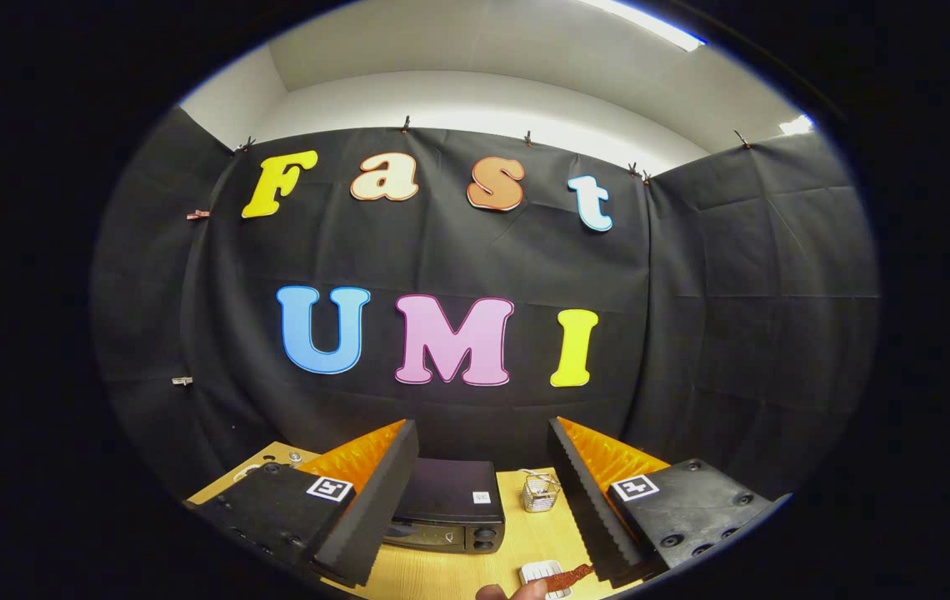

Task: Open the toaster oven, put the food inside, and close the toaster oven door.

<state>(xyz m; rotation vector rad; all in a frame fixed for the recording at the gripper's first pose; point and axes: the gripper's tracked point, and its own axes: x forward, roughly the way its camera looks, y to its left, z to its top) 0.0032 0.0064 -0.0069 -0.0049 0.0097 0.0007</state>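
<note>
The gripper (475, 492) is held wide open, and nothing is held between its two black foam fingers (375, 500). It is held high over the light wooden bench (450, 575) and is pointed mostly at the wall.

The black box-shaped toaster oven (452, 504) is seen ahead of the gripper and below it, close to the left finger, which hides its left end. Its long side is laid across the way the gripper points. Its front, with two round knobs, is turned toward the gripper. The door looks closed, so the opening step is judged not yet done. To reach the door, the gripper has to be brought down and a little to the left.

A small silver wire basket (540, 492) is seen beyond the fingers, just beside the right finger and to the right of the oven. A small white tray (538, 572) is set nearer, below the gap. A reddish-brown strip of food (571, 577) is seen lying across its edge, close to the right finger. A fingertip (512, 592) of a person is seen just beside the tray. Nothing is seen in the way of the oven front.
</note>
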